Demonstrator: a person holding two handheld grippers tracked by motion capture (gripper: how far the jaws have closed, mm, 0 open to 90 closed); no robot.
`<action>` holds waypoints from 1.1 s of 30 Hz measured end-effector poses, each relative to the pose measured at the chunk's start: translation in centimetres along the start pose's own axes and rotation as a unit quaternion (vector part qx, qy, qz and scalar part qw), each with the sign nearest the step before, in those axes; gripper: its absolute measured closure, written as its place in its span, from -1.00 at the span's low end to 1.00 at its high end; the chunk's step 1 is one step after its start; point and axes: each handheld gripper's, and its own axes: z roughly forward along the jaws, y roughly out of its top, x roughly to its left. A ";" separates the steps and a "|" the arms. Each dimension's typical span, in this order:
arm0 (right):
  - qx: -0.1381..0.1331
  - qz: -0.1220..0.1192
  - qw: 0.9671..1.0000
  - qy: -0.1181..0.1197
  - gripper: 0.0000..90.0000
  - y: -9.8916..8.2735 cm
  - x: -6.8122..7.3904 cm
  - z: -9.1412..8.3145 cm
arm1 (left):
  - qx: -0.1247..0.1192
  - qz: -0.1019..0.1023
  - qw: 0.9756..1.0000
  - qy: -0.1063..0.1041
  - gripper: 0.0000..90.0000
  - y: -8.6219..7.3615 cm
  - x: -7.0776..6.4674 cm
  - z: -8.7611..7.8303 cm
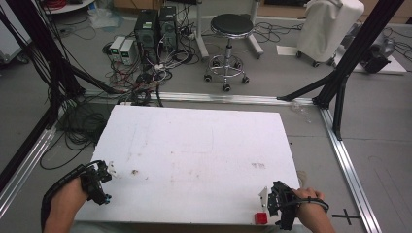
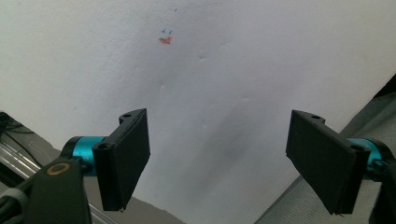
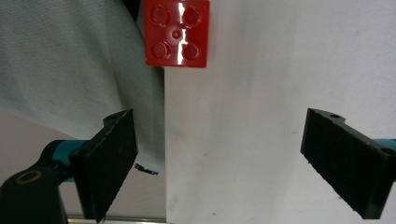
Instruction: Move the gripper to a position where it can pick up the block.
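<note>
Right gripper view showed the right gripper (image 3: 219, 158) with jaws spread wide, nothing between them, over the white table (image 3: 280, 70). Ahead sat a red four-stud brick (image 3: 176, 32) at the table's near edge, overhanging slightly. At the table's left corner, the left gripper (image 2: 217, 161) likewise hung parted and empty.

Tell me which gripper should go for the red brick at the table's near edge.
The right gripper. Its jaws are open and the red brick lies just beside it at the near edge. The left gripper sits at the table's opposite side, far from it.
</note>
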 end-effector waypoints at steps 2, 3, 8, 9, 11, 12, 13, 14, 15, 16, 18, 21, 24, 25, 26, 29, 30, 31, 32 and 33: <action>-0.002 -0.001 1.000 0.001 -0.77 0.1 0.1 0.2 | -0.001 0.000 1.000 0.000 -0.51 0.0 0.0 0.0; -0.004 -0.001 1.000 0.005 -0.77 0.4 0.2 0.5 | 0.002 0.000 1.000 -0.002 -0.51 0.1 0.0 0.0; -0.009 0.001 1.000 0.014 -0.77 0.8 0.6 1.5 | 0.004 0.000 1.000 -0.002 -0.51 0.1 -0.1 0.0; -0.011 -0.002 1.000 0.016 -0.77 0.9 0.6 1.7 | 0.003 0.001 1.000 -0.002 -0.51 0.1 0.0 0.0; -0.012 0.001 1.000 0.018 -0.77 1.1 0.7 2.0 | 0.002 0.002 1.000 -0.002 -0.51 0.1 -0.1 0.0; -0.012 0.001 1.000 0.018 -0.77 1.1 0.7 2.0 | 0.003 0.002 1.000 -0.002 -0.51 0.1 -0.1 0.0; -0.012 -0.001 1.000 0.021 -0.77 1.2 0.8 2.1 | 0.002 0.002 1.000 -0.002 -0.51 0.1 -0.1 0.0; -0.014 -0.001 1.000 0.020 -0.77 1.4 0.9 2.2 | 0.000 0.001 1.000 -0.002 -0.51 0.1 -0.1 0.0; -0.015 -0.003 1.000 0.023 -0.77 1.6 0.9 2.4 | 0.000 0.001 1.000 -0.001 -0.51 0.1 -0.1 0.0; -0.015 -0.003 1.000 0.023 -0.77 1.6 0.9 2.4 | 0.001 0.001 1.000 -0.002 -0.51 0.1 -0.1 0.0; -0.017 -0.003 1.000 0.025 -0.77 1.8 0.9 2.6 | 0.002 0.002 1.000 -0.002 -0.51 0.1 -0.1 0.0; -0.026 0.003 0.999 0.031 -0.77 2.3 1.0 3.1 | 0.002 0.002 1.000 -0.001 -0.51 0.1 -0.1 -0.1; -0.030 0.007 0.999 0.032 -0.77 2.4 1.1 3.3 | 0.001 0.002 1.000 -0.002 -0.51 0.1 -0.1 -0.1; -0.030 0.008 0.999 0.031 -0.77 2.5 1.1 3.4 | 0.001 0.003 1.000 -0.002 -0.51 0.1 -0.1 -0.1; -0.029 0.006 0.999 0.032 -0.77 2.6 1.2 3.6 | 0.001 0.003 1.000 -0.002 -0.51 0.1 -0.1 -0.1; -0.029 0.002 0.999 0.033 -0.77 2.8 1.3 3.9 | 0.001 0.002 1.000 -0.002 -0.51 0.1 -0.1 -0.1; -0.029 0.002 0.999 0.033 -0.77 2.8 1.3 3.9 | 0.001 0.002 1.000 -0.002 -0.51 0.1 -0.1 -0.1; -0.027 0.001 0.999 0.032 -0.77 2.8 1.3 4.0 | 0.001 0.002 1.000 -0.002 -0.51 0.1 -0.1 -0.1; -0.027 0.002 0.999 0.033 -0.77 2.9 1.4 4.1 | 0.001 0.004 1.000 -0.001 -0.51 0.1 -0.1 -0.1; -0.027 0.000 0.999 0.032 -0.77 2.9 1.4 4.2 | 0.001 0.003 1.000 -0.001 -0.51 0.1 -0.1 -0.1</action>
